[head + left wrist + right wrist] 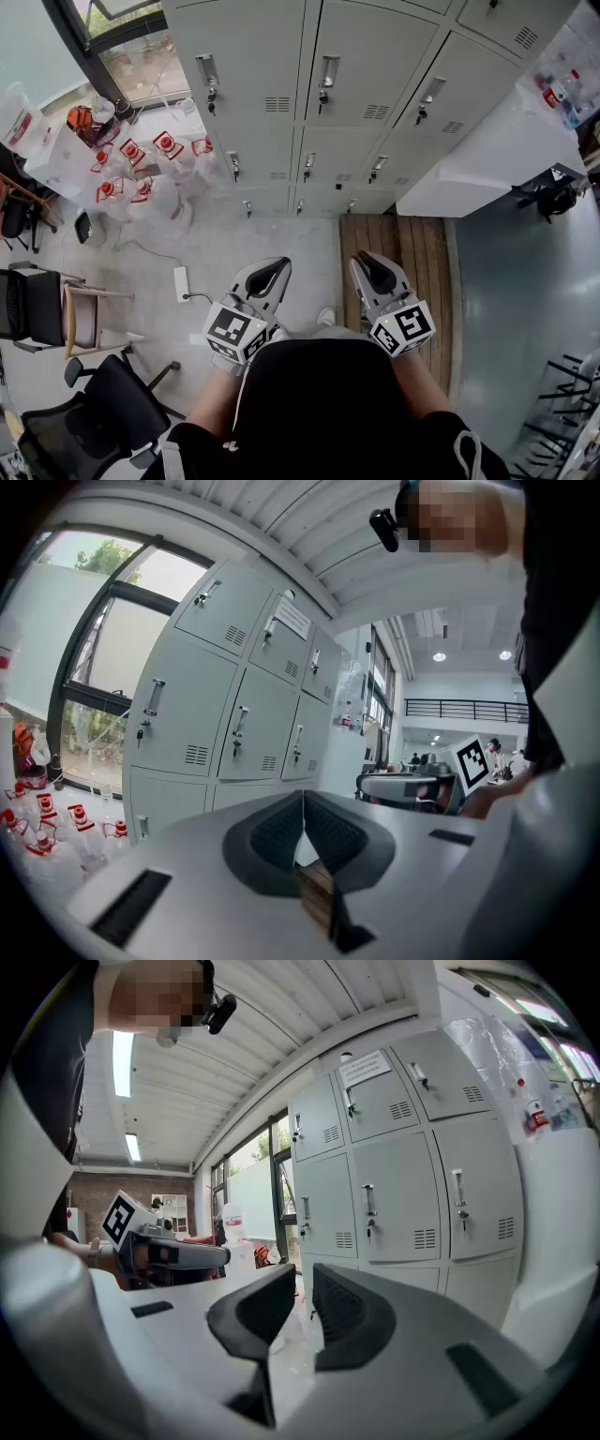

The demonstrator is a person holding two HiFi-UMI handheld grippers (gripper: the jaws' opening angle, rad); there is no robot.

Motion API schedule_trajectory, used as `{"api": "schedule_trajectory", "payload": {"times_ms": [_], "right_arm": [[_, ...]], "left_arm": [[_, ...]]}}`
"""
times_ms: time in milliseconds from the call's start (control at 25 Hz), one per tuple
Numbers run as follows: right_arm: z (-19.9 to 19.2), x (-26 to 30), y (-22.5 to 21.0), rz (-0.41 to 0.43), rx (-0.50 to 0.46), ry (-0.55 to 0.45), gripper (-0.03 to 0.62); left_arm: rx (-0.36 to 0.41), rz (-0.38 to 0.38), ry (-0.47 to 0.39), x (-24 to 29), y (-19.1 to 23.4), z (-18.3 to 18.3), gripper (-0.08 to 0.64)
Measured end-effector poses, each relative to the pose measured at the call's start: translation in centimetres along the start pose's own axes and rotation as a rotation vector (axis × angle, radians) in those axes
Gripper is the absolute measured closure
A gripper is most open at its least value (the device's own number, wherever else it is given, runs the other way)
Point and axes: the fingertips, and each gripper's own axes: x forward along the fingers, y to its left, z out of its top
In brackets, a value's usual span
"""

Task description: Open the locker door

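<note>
A bank of grey lockers (pixel 361 56) fills the wall ahead, every door closed, each with a metal handle (pixel 328 70) and a key beneath it. Both grippers are held low by the person's waist, well short of the lockers. My left gripper (pixel 272 270) has its pads pressed together at the tips with nothing held (pixel 303 797). My right gripper (pixel 367 262) keeps a narrow slit between its pads, also empty (pixel 303 1274). The lockers (pixel 253 724) show in the left gripper view, and again as closed lockers (pixel 384 1194) in the right gripper view.
Water jugs with red labels (pixel 141 169) crowd the floor left of the lockers. Black office chairs (pixel 103 412) stand at the lower left. A white counter (pixel 497 150) juts out at the right, with a wooden floor strip (pixel 394 253) before the lockers. A power strip (pixel 181 281) lies on the floor.
</note>
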Motion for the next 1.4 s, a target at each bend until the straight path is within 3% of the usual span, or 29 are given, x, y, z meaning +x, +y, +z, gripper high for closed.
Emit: {"api": "schedule_trajectory", "payload": {"times_ms": [360,960,1400], "right_arm": [[0.1,-0.9,-3.0,0.041,0.014,-0.014,0.523],[-0.1,-1.4,-11.3,0.133,0.135,-0.076,0.522],[-0.1,4.3,-11.1,0.137,0.134,-0.058,0.522]], "left_arm": [[0.007,0.010,0.017,3.8,-2.3,0.0,0.537],[0.027,0.061,0.067,11.2,-6.2,-0.5,0.537],[0.019,0.039,0.055,13.1,-1.1,0.5,0.537]]}}
